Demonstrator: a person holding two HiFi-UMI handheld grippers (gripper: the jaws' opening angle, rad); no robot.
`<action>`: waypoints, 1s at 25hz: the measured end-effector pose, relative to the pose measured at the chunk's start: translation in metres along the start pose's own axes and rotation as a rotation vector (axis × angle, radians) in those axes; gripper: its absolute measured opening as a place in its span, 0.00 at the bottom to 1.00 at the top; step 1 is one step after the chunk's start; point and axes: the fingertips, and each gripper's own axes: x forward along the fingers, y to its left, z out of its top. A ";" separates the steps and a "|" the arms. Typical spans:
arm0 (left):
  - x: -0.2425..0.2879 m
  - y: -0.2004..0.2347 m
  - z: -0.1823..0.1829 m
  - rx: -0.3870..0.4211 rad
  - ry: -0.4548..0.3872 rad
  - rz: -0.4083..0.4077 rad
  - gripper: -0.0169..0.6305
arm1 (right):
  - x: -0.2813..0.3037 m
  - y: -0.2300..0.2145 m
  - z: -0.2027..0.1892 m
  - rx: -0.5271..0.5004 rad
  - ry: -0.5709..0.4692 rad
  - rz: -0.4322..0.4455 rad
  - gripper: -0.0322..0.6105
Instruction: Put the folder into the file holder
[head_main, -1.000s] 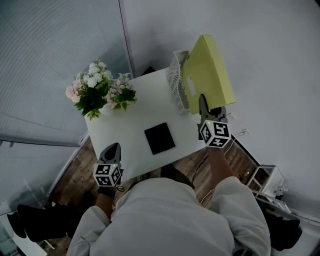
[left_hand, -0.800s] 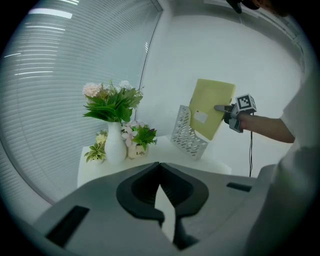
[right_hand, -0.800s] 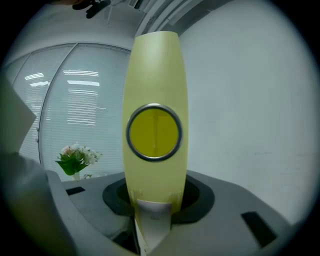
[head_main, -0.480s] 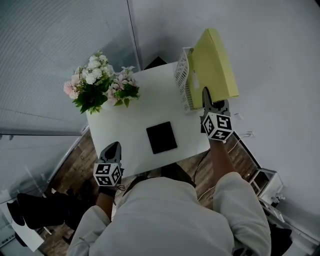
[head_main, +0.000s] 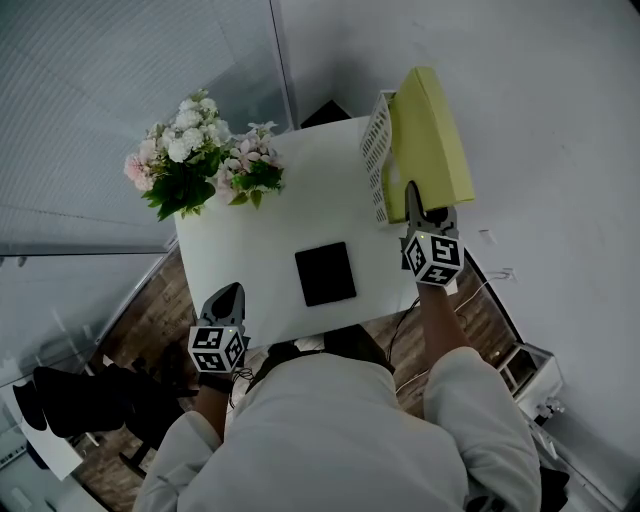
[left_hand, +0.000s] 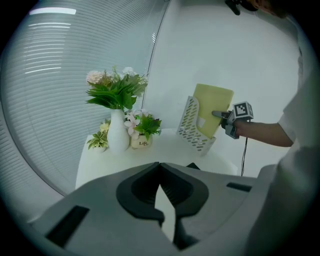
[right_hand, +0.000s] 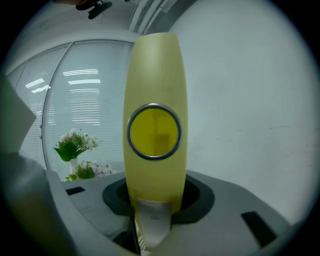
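Left gripper (head_main: 227, 294): off the near left corner of the white table (head_main: 250, 250), over the floor; jaws together with nothing between them, well apart from the folder.
Flowers (head_main: 190, 165): at the table's far left edge.
Black square pad (head_main: 325, 273): flat on the table near its front edge, with bare tabletop on all sides.
File holder (head_main: 377, 150): white and perforated, upright at the table's far right corner.
Folder (head_main: 432, 125): yellow, on edge and tilted; in the left gripper view its lower part sits behind the holder's perforated wall, its upper part rising above.
Right gripper (head_main: 413, 192): at the table's right edge, its jaws clamped on the folder's near edge; a round ring on the spine shows just beyond them.
Open room: plain wall right of the folder.
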 end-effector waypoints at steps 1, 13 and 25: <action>0.001 -0.001 -0.002 -0.003 0.005 0.002 0.04 | 0.002 0.000 -0.005 -0.001 0.006 0.002 0.29; 0.011 -0.009 -0.019 -0.028 0.046 0.016 0.04 | 0.016 0.001 -0.063 -0.019 0.067 -0.013 0.31; 0.008 -0.002 -0.016 -0.025 0.028 0.003 0.04 | 0.013 0.009 -0.071 -0.064 0.090 -0.025 0.42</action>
